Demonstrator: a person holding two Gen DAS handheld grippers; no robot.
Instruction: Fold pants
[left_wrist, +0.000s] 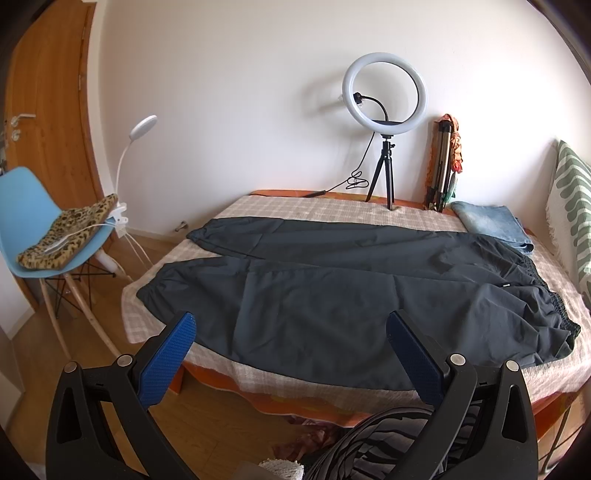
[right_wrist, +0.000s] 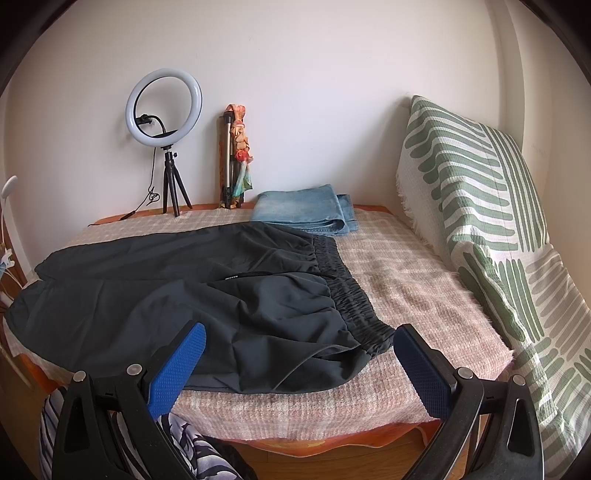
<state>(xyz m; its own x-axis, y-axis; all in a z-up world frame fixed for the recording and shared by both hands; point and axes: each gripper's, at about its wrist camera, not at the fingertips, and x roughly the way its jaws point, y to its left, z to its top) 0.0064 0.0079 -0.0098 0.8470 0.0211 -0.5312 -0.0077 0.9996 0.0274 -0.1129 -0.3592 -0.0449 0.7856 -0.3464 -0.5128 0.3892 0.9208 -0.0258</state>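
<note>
Across bed (left_wrist: 369, 206), black pants (left_wrist: 332, 295) spread flat, legs apart — laid out ready for folding, I judge. Left gripper (left_wrist: 291, 350) splayed, empty, above near leg. Right gripper (right_wrist: 301, 363) likewise unclenched (holding nothing), near waistband (right_wrist: 347, 295) corner — neither touching cloth.

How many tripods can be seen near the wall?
2. A black tripod stands on the bed, holding the ring light. A folded tripod leans against the wall, beside the folded jeans.
</note>
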